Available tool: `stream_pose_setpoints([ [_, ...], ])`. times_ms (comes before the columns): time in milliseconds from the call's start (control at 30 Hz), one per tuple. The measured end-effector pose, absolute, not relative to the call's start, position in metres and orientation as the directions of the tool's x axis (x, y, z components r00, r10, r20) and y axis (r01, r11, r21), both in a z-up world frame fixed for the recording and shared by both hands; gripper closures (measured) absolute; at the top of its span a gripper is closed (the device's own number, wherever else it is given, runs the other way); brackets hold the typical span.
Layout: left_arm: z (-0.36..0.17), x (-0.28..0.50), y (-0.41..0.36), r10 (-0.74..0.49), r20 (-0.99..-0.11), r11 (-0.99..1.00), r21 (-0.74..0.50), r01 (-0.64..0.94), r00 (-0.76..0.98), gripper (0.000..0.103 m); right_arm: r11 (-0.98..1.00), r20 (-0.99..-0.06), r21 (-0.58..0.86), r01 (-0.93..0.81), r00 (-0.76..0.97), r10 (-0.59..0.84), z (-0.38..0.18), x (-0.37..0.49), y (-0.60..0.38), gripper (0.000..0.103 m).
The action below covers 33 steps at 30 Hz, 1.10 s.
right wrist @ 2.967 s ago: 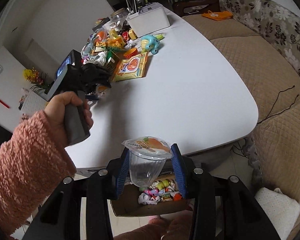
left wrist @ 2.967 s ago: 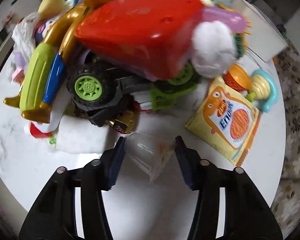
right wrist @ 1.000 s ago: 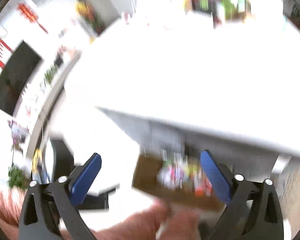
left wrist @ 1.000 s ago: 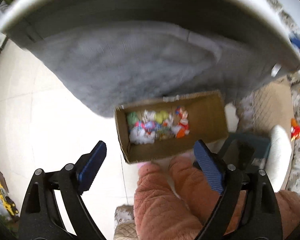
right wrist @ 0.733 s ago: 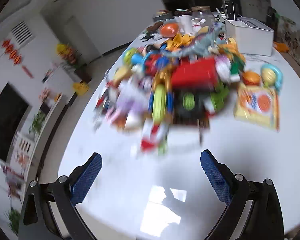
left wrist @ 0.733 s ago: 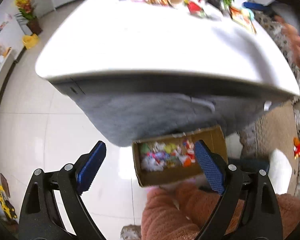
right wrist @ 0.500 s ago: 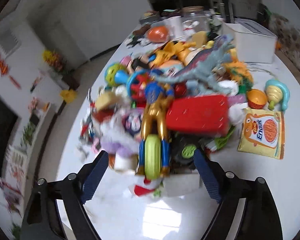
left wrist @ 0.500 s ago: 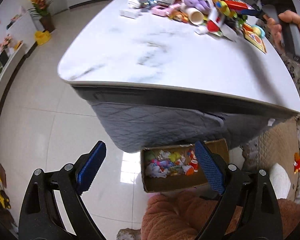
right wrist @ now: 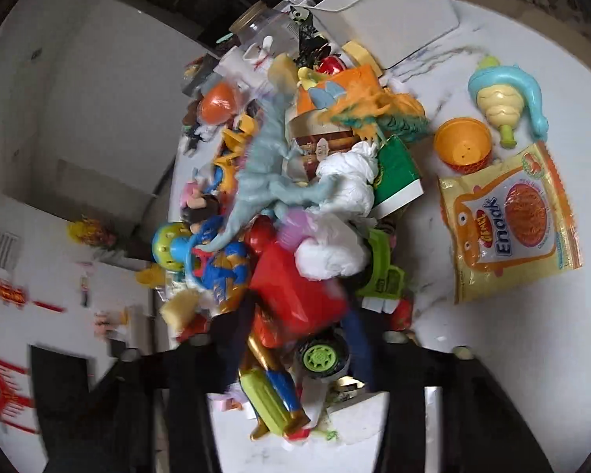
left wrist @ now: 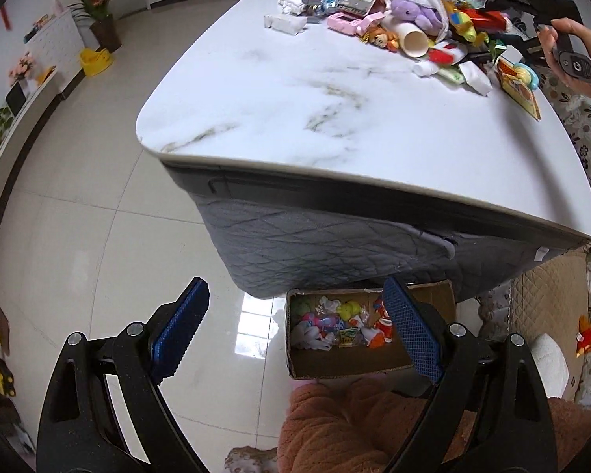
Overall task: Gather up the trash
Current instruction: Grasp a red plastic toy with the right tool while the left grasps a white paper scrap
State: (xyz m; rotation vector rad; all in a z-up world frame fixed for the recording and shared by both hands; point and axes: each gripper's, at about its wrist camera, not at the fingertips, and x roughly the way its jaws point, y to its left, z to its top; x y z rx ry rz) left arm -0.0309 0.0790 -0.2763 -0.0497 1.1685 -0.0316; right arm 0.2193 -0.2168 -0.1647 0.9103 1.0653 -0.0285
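Trash (left wrist: 335, 325) is seen lying inside a brown cardboard box (left wrist: 374, 364) on the tiled floor (left wrist: 110, 260), just beside the grey quilted base of the table and below the edge of the white marbled tabletop (left wrist: 335, 118). Crumpled wrappers and small coloured pieces are gathered in the left and middle part of the box. The left hand-held gripper (left wrist: 295, 325) is held above the floor with its blue-padded fingers (left wrist: 181, 325) spread wide and nothing between them; the box is framed between them. A pink fleece sleeve (left wrist: 354, 421) is seen at the bottom of the left wrist view.

On the far part of the tabletop a heap of toys (left wrist: 413, 8) is piled. At the upper right of that view a hand (left wrist: 579, 59) is seen gripping the handle of the right hand-held gripper.

In the right wrist view the right hand-held gripper (right wrist: 291, 339) is held low over the heap, and its fingers are blurred and dark; they are placed on either side of a red plastic toy (right wrist: 295, 295) and a green-wheeled toy car (right wrist: 321, 356). Whether anything is pinched cannot be told from the blur. A yellow snack packet (right wrist: 508, 220) lies flat on the tabletop to the right of the heap, well apart from the gripper. Just beyond it an orange cup (right wrist: 463, 149) and a pale blue and cream toy (right wrist: 504, 94) are found. Crumpled white tissue (right wrist: 342, 197) is lodged among the toys, under a grey-blue dinosaur (right wrist: 264, 173). A white box (right wrist: 386, 19) stands at the far end.
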Motion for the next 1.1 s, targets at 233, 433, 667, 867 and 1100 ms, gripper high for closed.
stream_pose_setpoints([
  [233, -0.252, 0.002, 0.083, -0.091, -0.890, 0.995, -0.095, 0.015, 0.447, 0.015, 0.651, -0.712, 0.673, 0.352, 0.545, 0.442, -0.135, 0.188, -0.231, 0.072],
  [433, -0.242, 0.083, 0.103, -0.087, -0.871, 0.992, -0.121, -0.040, 0.483, 0.015, 0.699, -0.676, 0.674, 0.239, 0.580, 0.454, -0.088, 0.150, -0.235, 0.072],
  [667, -0.265, 0.218, 0.122, 0.009, -0.886, 0.994, -0.041, -0.098, 0.464, 0.015, 0.693, -0.651, 0.697, 0.185, 0.568, 0.503, -0.065, 0.090, -0.227, 0.072],
  [867, -0.289, 0.284, 0.125, 0.006, -0.913, 0.992, -0.046, -0.117, 0.409, 0.033, 0.703, -0.679, 0.683, 0.198, 0.525, 0.513, -0.069, 0.033, -0.221, 0.072],
  [1100, -0.285, 0.281, 0.122, -0.043, -0.912, 0.996, -0.072, -0.056, 0.408, 0.073, 0.710, -0.709, 0.669, 0.220, 0.477, 0.520, -0.085, 0.001, -0.209, 0.072],
])
